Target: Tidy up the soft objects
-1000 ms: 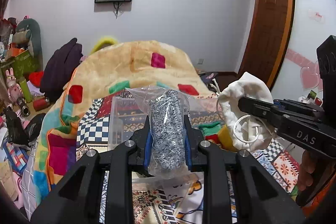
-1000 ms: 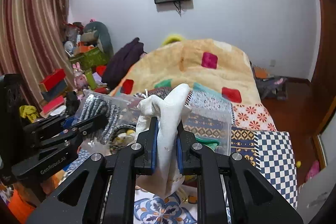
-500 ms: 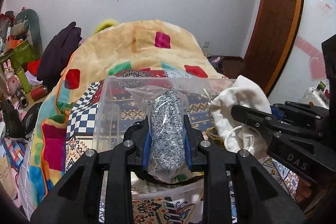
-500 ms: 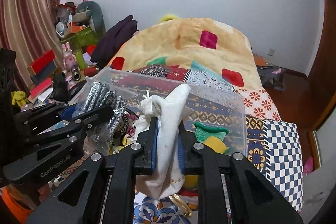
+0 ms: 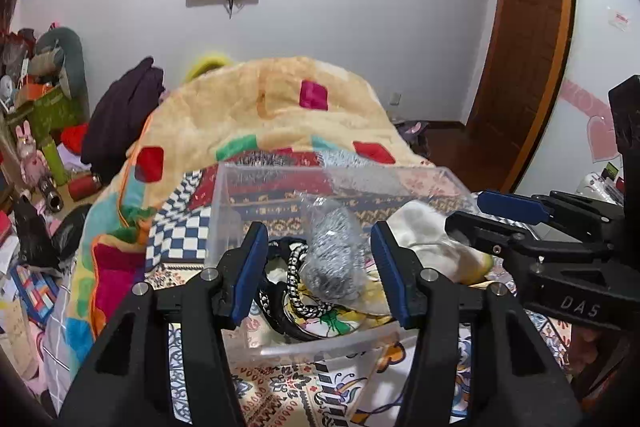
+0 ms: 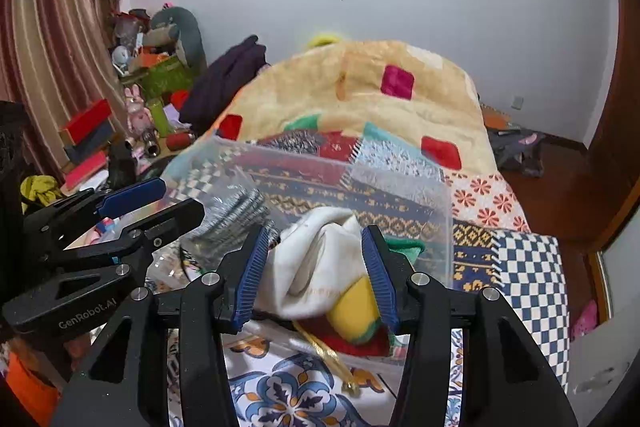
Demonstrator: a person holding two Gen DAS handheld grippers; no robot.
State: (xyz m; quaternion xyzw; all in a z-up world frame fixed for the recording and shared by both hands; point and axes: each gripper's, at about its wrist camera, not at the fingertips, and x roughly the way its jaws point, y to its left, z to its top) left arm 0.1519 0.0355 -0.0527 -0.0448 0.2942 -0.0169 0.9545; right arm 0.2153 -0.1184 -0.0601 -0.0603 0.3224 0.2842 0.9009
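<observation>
Both grippers, left gripper [image 5: 318,263] and right gripper [image 6: 314,269], gape wide over the clear plastic bin [image 5: 224,195]; lift straight up, avoiding the bagged grey knit [image 5: 332,259] and white cloth [image 6: 316,263].

Both wrist views look forward, close over the shared clear bin [image 5: 224,195] on the bed [image 6: 532,267].

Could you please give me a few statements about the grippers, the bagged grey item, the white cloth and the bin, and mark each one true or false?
1. The left gripper is open. True.
2. The right gripper is clamped on the white cloth. False: its fingers stand apart, with the cloth loose between them.
3. The grey knit item in a plastic bag is over the clear plastic bin. True.
4. The bin is opaque red. False: it is transparent.
5. A black-and-white braided cord lies in the bin. True.
</observation>
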